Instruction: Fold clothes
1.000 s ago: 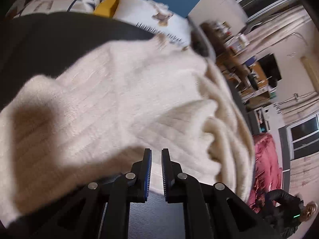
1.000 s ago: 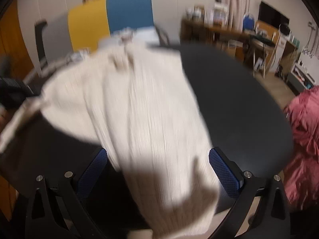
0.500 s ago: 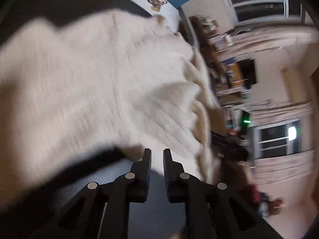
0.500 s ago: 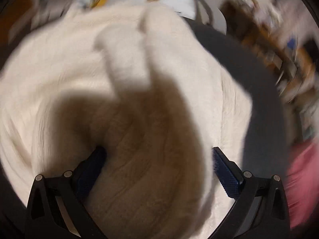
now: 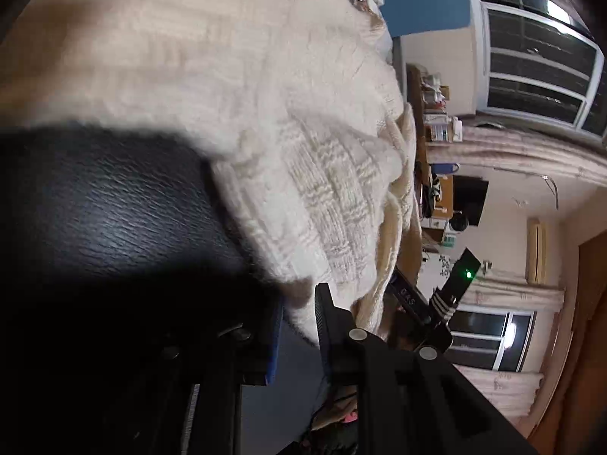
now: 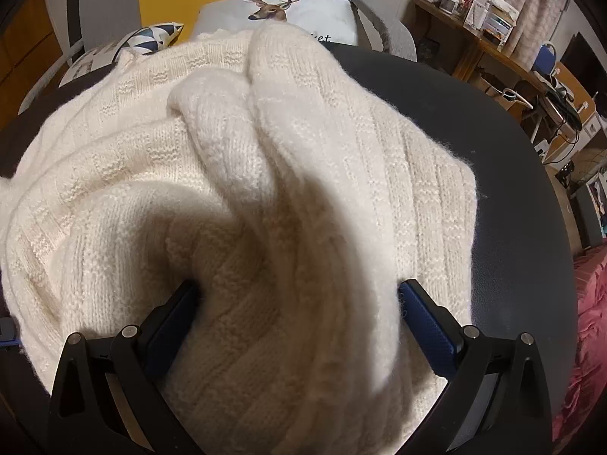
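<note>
A cream knitted sweater [image 6: 322, 144] lies bunched on a dark round table [image 6: 512, 197]. In the right wrist view my right gripper [image 6: 299, 299] is open wide, and a thick fold of the sweater fills the space between its blue pads [image 6: 428, 318]. In the left wrist view the sweater [image 5: 265, 94] drapes over the black table [image 5: 98, 212]. My left gripper [image 5: 299, 314] is rolled sideways and shut on a corner of the sweater's hem. The left finger is lost in shadow.
Behind the table is a sofa with a deer-print cushion [image 6: 273, 3] and a patterned pillow [image 6: 151, 36]. A cluttered wooden desk [image 6: 493, 34] runs along the right wall. Red cloth [image 6: 588, 322] lies low at the right. A black device with a green light [image 5: 468, 275] sits beyond the sweater.
My right gripper has moved in over the sweater, which now bulges between its open fingers. My left gripper has rolled sideways while keeping hold of the hem.
</note>
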{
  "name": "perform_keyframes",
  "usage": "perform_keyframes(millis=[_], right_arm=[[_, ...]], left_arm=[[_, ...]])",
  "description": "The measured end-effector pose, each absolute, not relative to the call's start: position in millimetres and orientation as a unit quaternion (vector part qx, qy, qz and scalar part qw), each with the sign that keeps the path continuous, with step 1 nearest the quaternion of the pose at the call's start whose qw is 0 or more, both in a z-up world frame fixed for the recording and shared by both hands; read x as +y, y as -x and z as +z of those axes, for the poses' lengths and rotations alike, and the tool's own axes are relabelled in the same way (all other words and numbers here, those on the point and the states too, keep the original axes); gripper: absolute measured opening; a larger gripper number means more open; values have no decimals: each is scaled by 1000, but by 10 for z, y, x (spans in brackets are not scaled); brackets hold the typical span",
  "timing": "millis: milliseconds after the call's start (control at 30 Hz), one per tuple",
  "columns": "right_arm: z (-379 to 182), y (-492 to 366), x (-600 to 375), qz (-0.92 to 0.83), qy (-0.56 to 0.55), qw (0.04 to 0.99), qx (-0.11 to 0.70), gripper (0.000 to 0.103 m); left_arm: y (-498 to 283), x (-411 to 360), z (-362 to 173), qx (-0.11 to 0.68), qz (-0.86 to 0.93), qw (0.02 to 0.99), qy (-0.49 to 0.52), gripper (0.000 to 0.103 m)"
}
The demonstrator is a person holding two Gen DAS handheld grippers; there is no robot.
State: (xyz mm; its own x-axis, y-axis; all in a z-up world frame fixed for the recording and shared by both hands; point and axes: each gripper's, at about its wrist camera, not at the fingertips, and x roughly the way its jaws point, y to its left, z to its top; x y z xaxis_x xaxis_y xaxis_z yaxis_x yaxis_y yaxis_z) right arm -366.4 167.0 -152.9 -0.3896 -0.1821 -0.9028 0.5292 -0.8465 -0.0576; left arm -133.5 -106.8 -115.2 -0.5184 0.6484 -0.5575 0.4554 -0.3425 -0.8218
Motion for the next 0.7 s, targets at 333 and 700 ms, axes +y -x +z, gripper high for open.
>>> perform_keyframes(millis=[333,700], right_arm=[[-1542,3640,1674,-820,-501,221,167,103],[-1527,3589,1614,-817,-504,222,171,103]], left_arm=[[1305,-814,-555,-413,772,37,482,4],[1414,-798,-724,-323,774,29,544,2]])
